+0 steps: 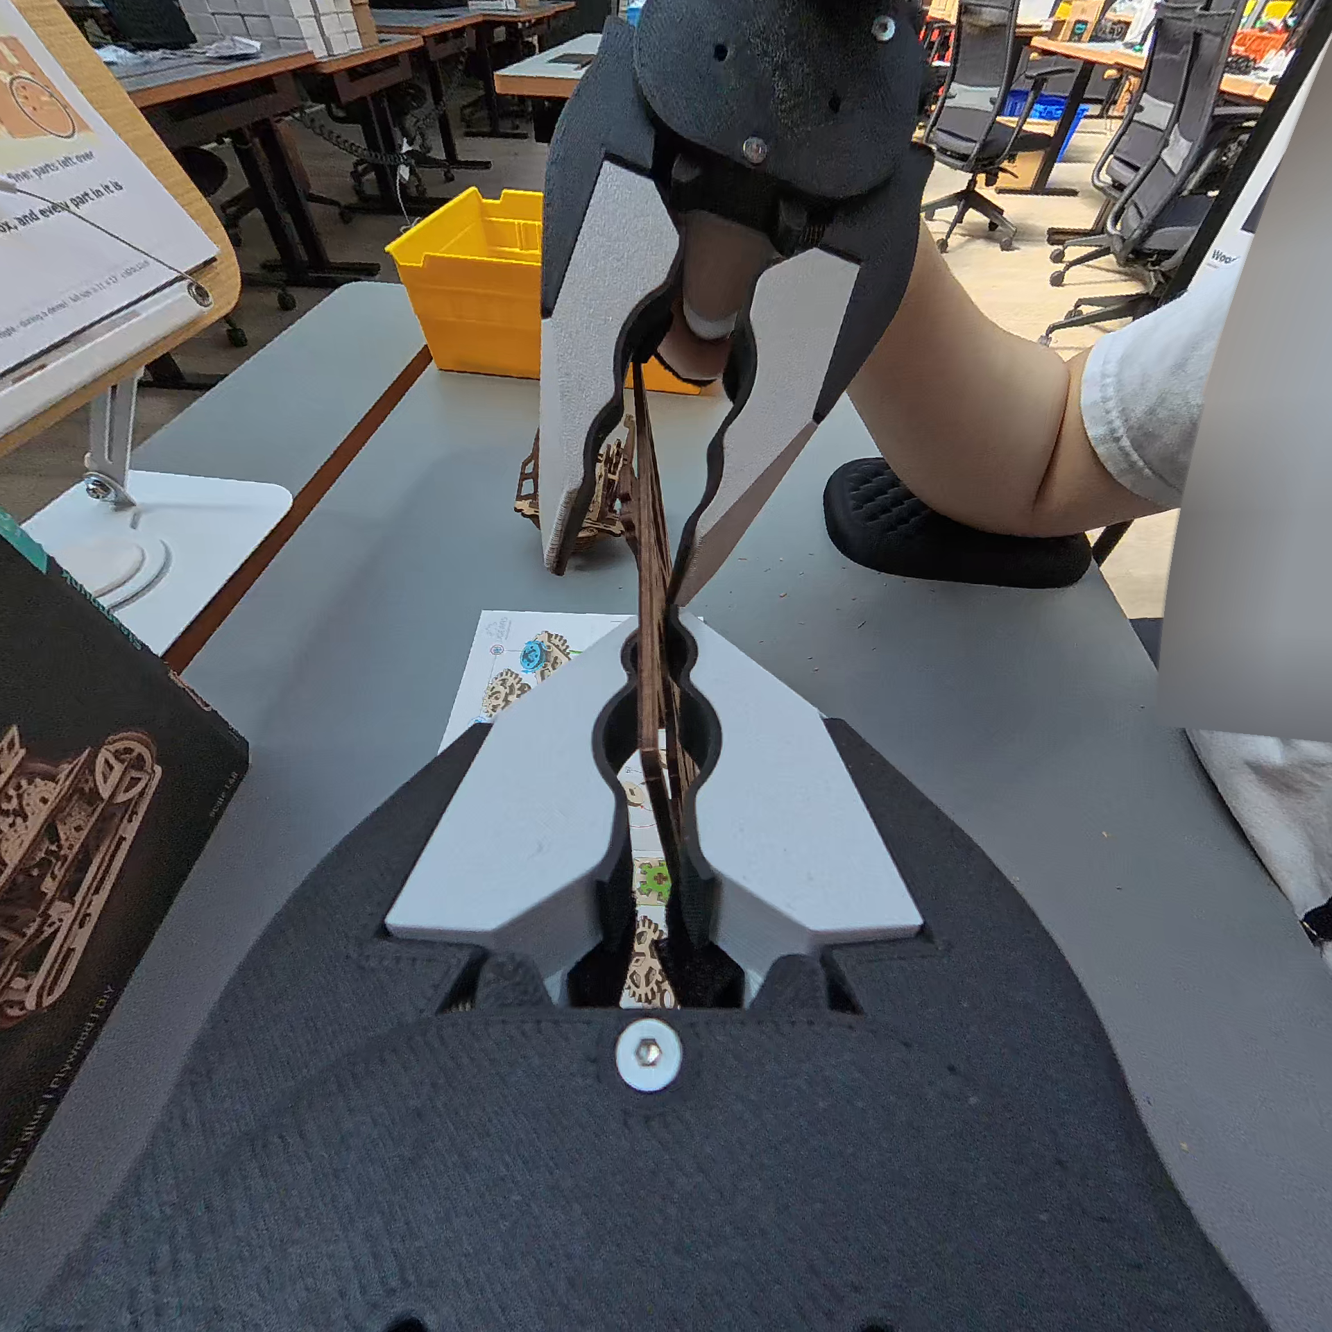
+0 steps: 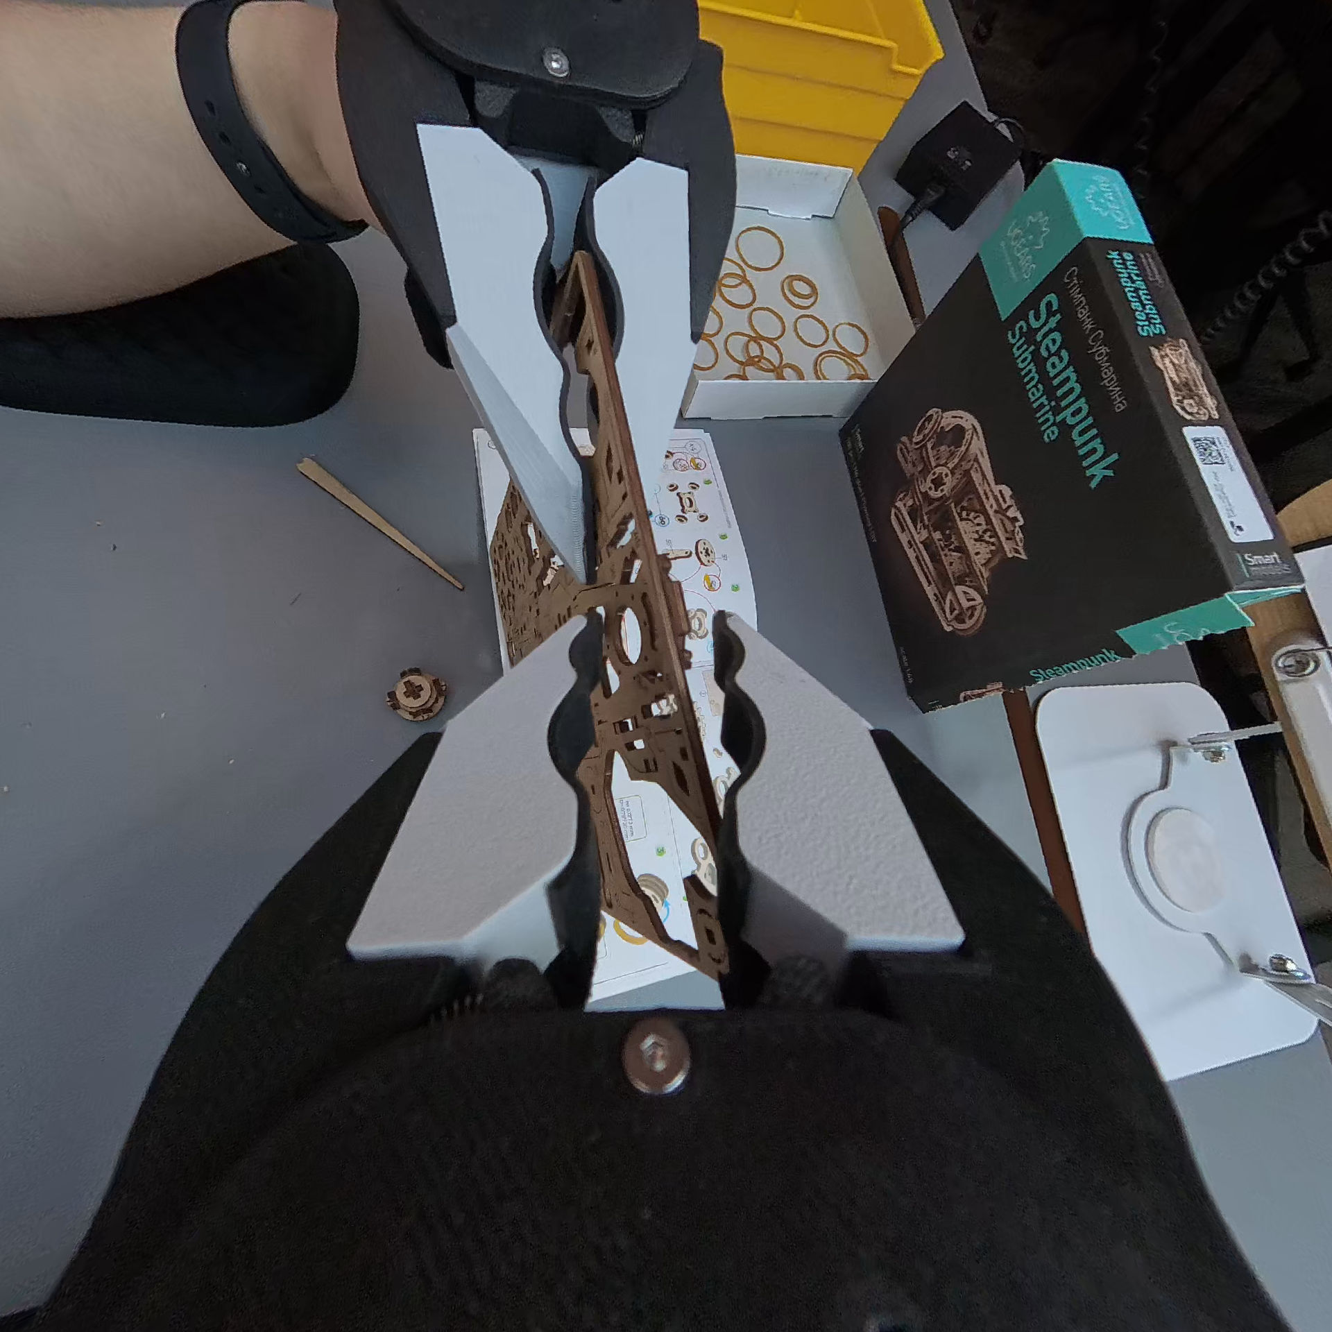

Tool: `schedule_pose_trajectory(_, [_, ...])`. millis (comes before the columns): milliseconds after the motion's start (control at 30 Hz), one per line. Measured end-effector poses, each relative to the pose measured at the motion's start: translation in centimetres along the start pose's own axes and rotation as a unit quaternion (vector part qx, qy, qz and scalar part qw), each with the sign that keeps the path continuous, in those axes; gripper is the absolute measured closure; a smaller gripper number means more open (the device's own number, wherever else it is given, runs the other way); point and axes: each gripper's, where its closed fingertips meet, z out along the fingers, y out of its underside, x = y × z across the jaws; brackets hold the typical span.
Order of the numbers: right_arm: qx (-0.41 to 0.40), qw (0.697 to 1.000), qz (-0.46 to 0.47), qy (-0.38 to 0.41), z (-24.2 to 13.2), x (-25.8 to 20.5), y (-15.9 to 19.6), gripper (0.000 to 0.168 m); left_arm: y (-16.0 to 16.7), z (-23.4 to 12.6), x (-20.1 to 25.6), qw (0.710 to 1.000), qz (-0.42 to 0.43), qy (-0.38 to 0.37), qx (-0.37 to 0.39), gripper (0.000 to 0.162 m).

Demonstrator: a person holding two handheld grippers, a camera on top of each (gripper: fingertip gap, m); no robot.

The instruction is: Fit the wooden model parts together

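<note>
A thin brown wooden fretwork panel [image 1: 652, 504] hangs in the air between my two grippers, which face each other. My left gripper [image 1: 659, 627] is shut on one end of the panel, which shows edge-on. My right gripper [image 2: 652, 623] is part closed, and the panel [image 2: 634, 721] slants across its jaws, touching both pads. Each gripper shows in the other's view: the right one [image 1: 616, 584], and the left one [image 2: 598, 569]. A partly built wooden model [image 1: 605, 497] stands on the grey table [image 1: 937, 721] behind. A second cut-out sheet [image 2: 515, 576] lies on the instruction leaflet [image 2: 710, 519].
A small wooden gear [image 2: 416, 693] and a wooden stick [image 2: 378, 522] lie on the table. There are also a white tray of rubber bands [image 2: 793, 317], a yellow bin [image 1: 468, 288], the dark kit box [image 2: 1045, 468], a black arm rest [image 1: 937, 533] under a person's arm, and a white stand base [image 1: 144, 533]. My left and right fingertips are right by each other.
</note>
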Motion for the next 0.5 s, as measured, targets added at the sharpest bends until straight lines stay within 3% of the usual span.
schedule_pose_trajectory(500, [-0.012,1.000,0.011,0.023,0.46,0.69,0.22,0.121,0.08,0.18,-0.21,1.000,-0.007,-0.004,0.001,0.161])
